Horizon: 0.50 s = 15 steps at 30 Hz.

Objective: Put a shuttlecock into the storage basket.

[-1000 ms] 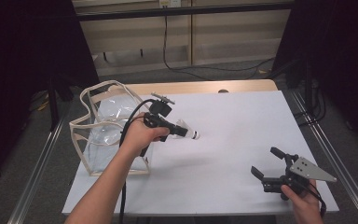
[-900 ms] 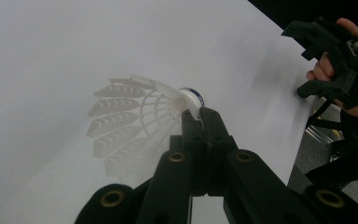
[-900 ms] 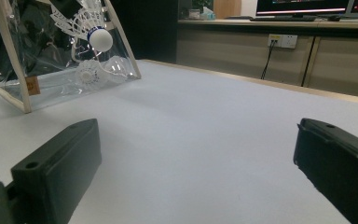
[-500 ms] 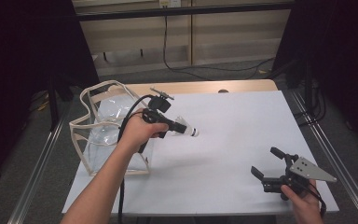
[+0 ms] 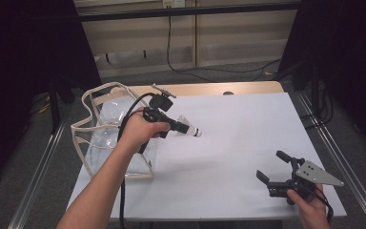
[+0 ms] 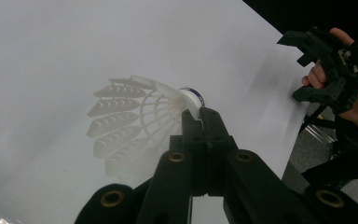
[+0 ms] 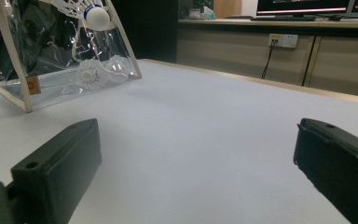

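My left gripper (image 5: 183,127) has its fingers clamped on the skirt of a white shuttlecock (image 6: 135,119), holding it above the worktop (image 5: 238,138) just right of the clear bag (image 5: 106,138) at the left edge. My right gripper (image 5: 272,167) rests near the front right corner, fingers wide apart, nothing between them. Another shuttlecock lies inside the bag.
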Each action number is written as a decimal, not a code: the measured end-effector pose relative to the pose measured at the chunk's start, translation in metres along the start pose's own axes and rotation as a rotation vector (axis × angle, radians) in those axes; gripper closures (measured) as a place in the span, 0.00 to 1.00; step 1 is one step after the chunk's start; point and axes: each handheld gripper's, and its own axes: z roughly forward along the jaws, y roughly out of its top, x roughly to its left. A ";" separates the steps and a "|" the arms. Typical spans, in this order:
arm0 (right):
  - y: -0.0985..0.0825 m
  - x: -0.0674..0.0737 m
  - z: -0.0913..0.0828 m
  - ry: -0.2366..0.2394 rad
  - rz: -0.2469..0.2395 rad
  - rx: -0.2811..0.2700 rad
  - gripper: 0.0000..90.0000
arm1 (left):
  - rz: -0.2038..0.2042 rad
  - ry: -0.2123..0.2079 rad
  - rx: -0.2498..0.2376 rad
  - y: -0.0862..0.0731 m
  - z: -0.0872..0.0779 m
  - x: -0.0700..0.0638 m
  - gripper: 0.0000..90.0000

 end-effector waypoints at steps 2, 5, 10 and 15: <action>0.000 0.000 0.000 -0.001 -0.007 0.003 0.01 | 0.010 0.001 0.012 0.001 -0.002 0.001 1.00; 0.000 0.001 0.000 0.000 -0.004 0.002 0.01 | 0.001 -0.001 0.013 0.003 -0.003 0.001 1.00; 0.000 0.000 0.000 0.001 0.000 0.000 0.01 | 0.001 0.004 0.020 0.006 -0.005 -0.001 1.00; 0.000 0.000 0.000 0.001 0.005 0.000 0.01 | 0.000 0.004 0.021 0.010 -0.010 -0.002 1.00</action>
